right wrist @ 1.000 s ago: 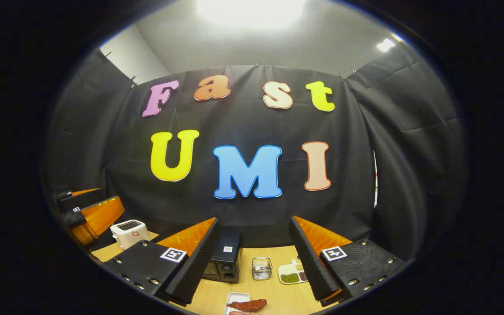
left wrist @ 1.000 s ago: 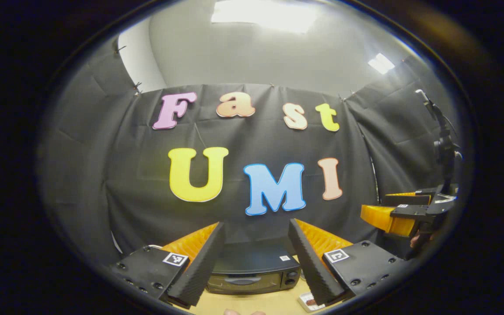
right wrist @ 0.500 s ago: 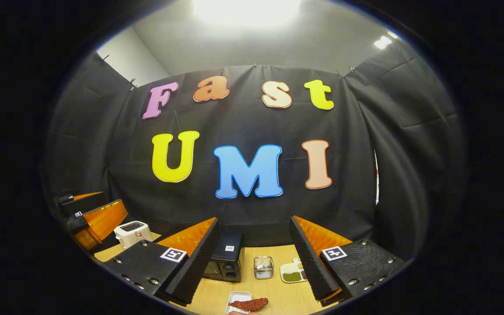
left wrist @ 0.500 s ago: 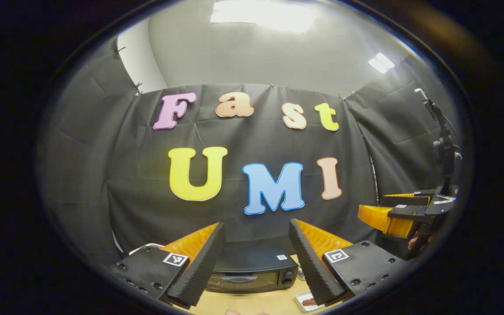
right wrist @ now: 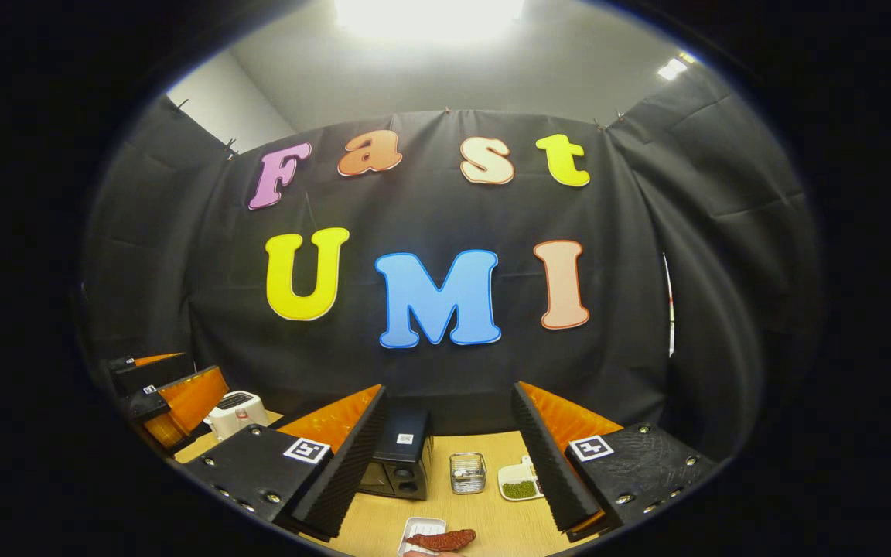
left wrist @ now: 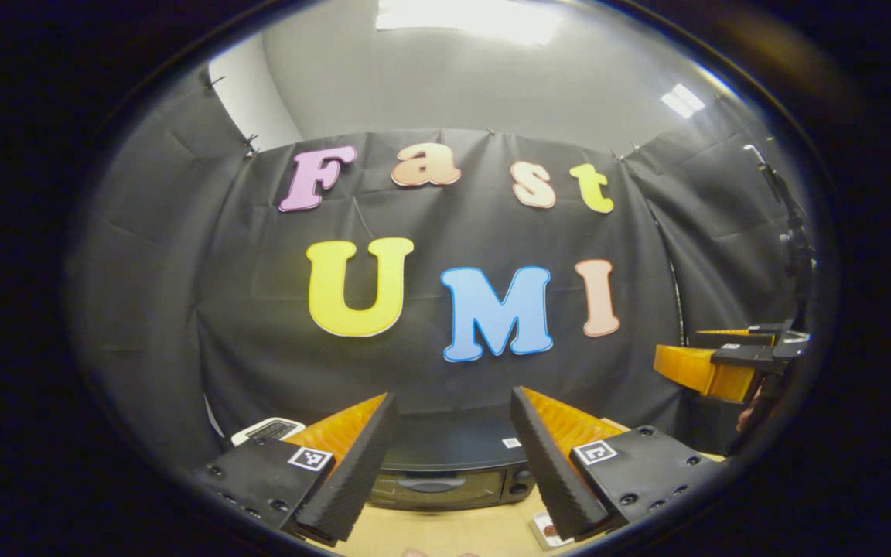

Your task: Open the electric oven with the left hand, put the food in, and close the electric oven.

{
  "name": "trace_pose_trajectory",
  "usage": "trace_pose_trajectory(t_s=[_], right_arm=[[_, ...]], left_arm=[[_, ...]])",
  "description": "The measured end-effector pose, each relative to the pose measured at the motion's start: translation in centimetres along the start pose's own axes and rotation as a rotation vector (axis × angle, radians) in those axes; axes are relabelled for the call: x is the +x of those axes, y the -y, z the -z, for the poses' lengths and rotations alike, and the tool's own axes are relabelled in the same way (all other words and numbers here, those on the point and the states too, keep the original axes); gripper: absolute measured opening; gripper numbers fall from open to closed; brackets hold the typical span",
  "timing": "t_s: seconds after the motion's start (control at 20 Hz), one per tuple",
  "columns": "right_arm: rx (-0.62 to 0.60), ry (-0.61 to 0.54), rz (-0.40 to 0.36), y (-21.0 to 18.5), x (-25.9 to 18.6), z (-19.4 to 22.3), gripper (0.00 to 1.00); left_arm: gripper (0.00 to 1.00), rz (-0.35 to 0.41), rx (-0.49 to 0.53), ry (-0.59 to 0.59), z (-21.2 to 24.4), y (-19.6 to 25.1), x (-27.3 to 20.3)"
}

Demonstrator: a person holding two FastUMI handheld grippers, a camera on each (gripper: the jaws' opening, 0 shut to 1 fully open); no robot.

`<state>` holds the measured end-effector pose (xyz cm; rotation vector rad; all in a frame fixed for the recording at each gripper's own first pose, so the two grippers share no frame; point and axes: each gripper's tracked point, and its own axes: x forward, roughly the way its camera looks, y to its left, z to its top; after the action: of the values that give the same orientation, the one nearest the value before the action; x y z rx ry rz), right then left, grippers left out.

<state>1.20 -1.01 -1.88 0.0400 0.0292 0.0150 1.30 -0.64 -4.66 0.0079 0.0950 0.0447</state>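
Left gripper view: the left gripper (left wrist: 452, 456), fingers wide and empty, faces the closed electric oven (left wrist: 445, 472) at the tabletop's (left wrist: 445, 534) back edge.

Right gripper view: the right gripper (right wrist: 449, 456), wide and empty, hovers above the food (right wrist: 445, 539) at the front edge.

Judged step: approach; next, grasp the door handle (left wrist: 420, 484).

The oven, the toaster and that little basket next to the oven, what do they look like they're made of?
Oven: likely dark painted metal with a matte top, and a glossy, probably glass door that throws reflections.
Toaster: smooth white casing, plastic or enamelled metal; too small to tell which.
Basket: apparently thin metal wire mesh, since the table shows through it; the table looks like pale wood-grain laminate.
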Motion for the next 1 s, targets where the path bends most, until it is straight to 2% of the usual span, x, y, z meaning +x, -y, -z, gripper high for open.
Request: trace_pose_trajectory(t_s=[0.2,0.35,0.5,0.7,0.85,1.0], right_arm=[[-0.006,-0.021,0.014,0.7,0.5,0.8,0.96],[-0.015,-0.051,0.031,1.5,0.6,2.2,0.97],[-0.025,-0.082,0.038,1.9,0.4,3.4,0.97],[-0.02,-0.104,0.065,3.0,0.3,4.3,0.97],[-0.035,-0.101,0.083,3.9,0.0,4.0,0.97],[-0.036,-0.114,0.12,5.3,-0.5,4.4,0.97]], left_arm=[[1.0,-0.001,-0.041,-0.094,5.7,-0.2,1.7],[0.94,0.011,-0.04,-0.199,10.9,0.0,3.3],[1.0,0.034,-0.007,-0.256,14.0,-0.1,5.3],[0.98,0.016,-0.013,-0.311,17.5,-0.8,9.2],[1.0,0.005,-0.027,-0.381,21.0,-1.6,12.3],[0.96,-0.023,-0.039,-0.456,24.6,-3.0,14.5]])
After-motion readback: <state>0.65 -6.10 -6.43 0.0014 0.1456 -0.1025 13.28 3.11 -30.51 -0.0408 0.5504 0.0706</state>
